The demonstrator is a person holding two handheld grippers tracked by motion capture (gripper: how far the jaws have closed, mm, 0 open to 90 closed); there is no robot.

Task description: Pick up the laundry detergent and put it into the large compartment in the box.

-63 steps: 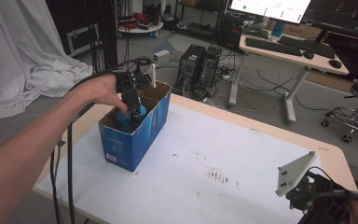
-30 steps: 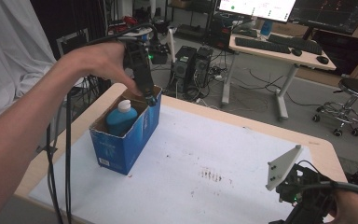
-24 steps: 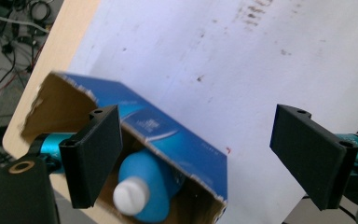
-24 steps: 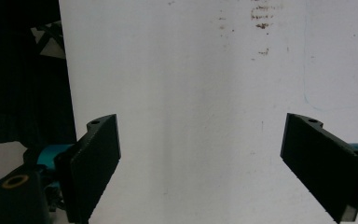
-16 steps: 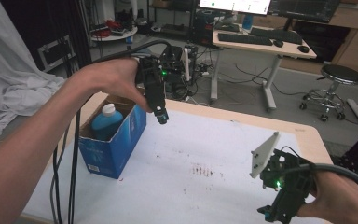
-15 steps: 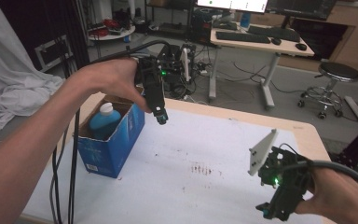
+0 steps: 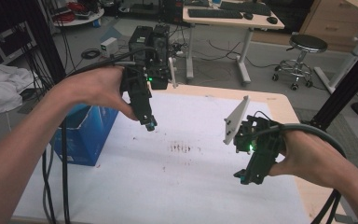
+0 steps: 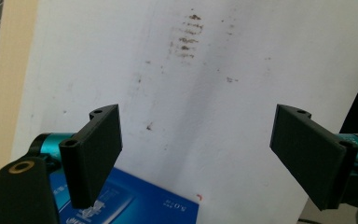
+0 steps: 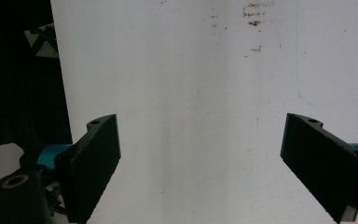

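Blue box (image 7: 86,133), 1 pc, open-topped, stands at the left edge of the tabletop (image 7: 168,186), just below and left of the left tool; its printed blue face also shows at the bottom of the left gripper view (image 8: 135,207). Contents can't be made out from the high view.

Near to far:
- Right tool (image 7: 244,177), 1 pc, near-right part of tabletop, held in the right hand (image 7: 307,156), w/ grey three-cornered plate (image 7: 235,119) on top. Right gripper view: jaws spread wide, nothing btwn them, bare white surface underneath.
- Left tool (image 7: 150,125), 1 pc, held in the left hand (image 7: 95,88), hangs over the tabletop beside the box, tip pointing down. Left gripper view: jaws spread wide, nothing held.
- Stain patch (image 7: 182,148), 1 group of brownish marks, mid-tabletop, btwn the 2 tools.
- Far, off the tabletop: computer case (image 7: 150,44) on the floor, 1 pc; desk (image 7: 233,18) w/ keyboard (image 7: 212,13); stool (image 7: 307,44), 1 pc; white cloth (image 7: 2,81) far left.

Progress (judgement): both tools empty and apart from the box, no loose item lying on the white surface, so the packing looks done or nearly so; if anything is left, prob. only setting the tools down or bringing a further item. Can't confirm, as box interior isn't visible.

Count: tools 2, hands 2, box 1, cables trailing from each tool.
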